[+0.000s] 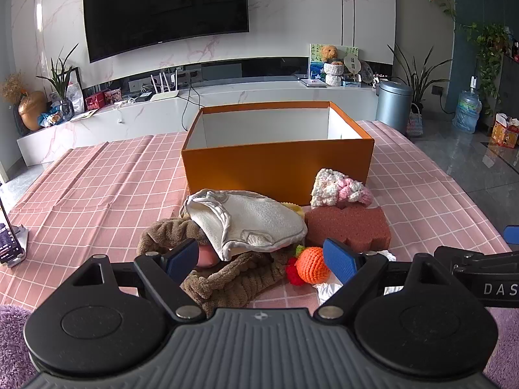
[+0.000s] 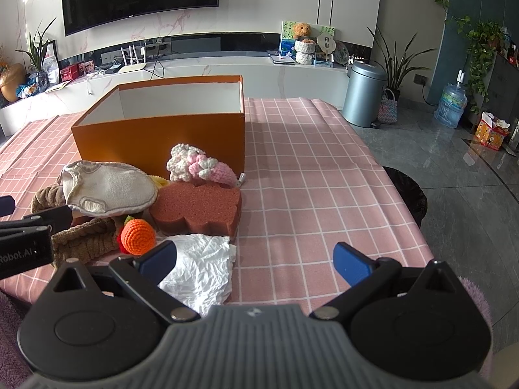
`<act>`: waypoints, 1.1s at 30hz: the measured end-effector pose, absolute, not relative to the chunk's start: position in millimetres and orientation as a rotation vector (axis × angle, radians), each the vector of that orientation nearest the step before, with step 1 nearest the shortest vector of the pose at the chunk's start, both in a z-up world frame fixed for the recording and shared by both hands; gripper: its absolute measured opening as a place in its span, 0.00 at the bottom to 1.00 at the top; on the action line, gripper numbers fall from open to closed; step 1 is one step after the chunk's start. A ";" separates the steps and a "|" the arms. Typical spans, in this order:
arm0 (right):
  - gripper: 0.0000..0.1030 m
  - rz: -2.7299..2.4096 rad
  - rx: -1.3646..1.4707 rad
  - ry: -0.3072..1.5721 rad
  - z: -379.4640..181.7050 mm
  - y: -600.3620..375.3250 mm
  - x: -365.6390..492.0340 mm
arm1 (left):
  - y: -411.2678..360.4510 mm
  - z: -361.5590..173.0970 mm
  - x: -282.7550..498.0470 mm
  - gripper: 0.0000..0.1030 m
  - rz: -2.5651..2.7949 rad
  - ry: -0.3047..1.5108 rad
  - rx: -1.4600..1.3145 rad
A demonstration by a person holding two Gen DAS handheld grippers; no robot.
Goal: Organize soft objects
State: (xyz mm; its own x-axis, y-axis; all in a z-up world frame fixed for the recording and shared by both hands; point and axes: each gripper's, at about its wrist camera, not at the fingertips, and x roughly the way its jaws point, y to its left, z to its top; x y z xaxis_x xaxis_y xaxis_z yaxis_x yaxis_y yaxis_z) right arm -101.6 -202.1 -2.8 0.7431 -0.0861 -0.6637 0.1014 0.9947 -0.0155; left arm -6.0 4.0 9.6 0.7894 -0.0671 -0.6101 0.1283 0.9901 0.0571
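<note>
An open orange box (image 1: 275,165) (image 2: 155,139) with white inner walls stands on the pink checked tablecloth. In front of it lies a heap: a white cloth mitt (image 1: 256,220) (image 2: 110,188), a brown plush band (image 1: 233,278) (image 2: 81,240), a brown sponge (image 1: 350,227) (image 2: 198,210), a pink-and-white crochet piece (image 1: 340,189) (image 2: 198,165), an orange crochet ball (image 1: 311,264) (image 2: 138,236) and a crumpled white tissue (image 2: 201,269). My left gripper (image 1: 261,261) is open just before the band and ball. My right gripper (image 2: 256,259) is open over the tissue's right edge.
A phone on a stand (image 1: 9,243) sits at the table's left edge. A dark round stool (image 2: 405,191) stands off the table's right side, with a grey bin (image 2: 363,94) beyond it. A TV cabinet (image 1: 227,100) runs behind the table. Purple fuzzy fabric (image 1: 13,340) lies below the near edge.
</note>
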 end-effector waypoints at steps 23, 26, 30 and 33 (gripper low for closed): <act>0.98 -0.042 0.022 0.734 -6.0 -195.3 -99.1 | 12.2 9.0 -5.4 0.98 -0.115 0.669 0.038; 0.98 -0.011 0.021 0.748 -9.6 -191.0 -94.5 | 15.4 7.5 -3.9 0.98 -0.121 0.678 0.030; 0.98 0.048 0.013 0.785 -19.1 -183.1 -83.3 | 21.3 0.1 2.3 0.98 -0.136 0.720 0.010; 0.98 0.088 -0.003 0.826 -31.3 -175.2 -69.7 | 27.7 -10.8 9.7 0.98 -0.142 0.770 -0.015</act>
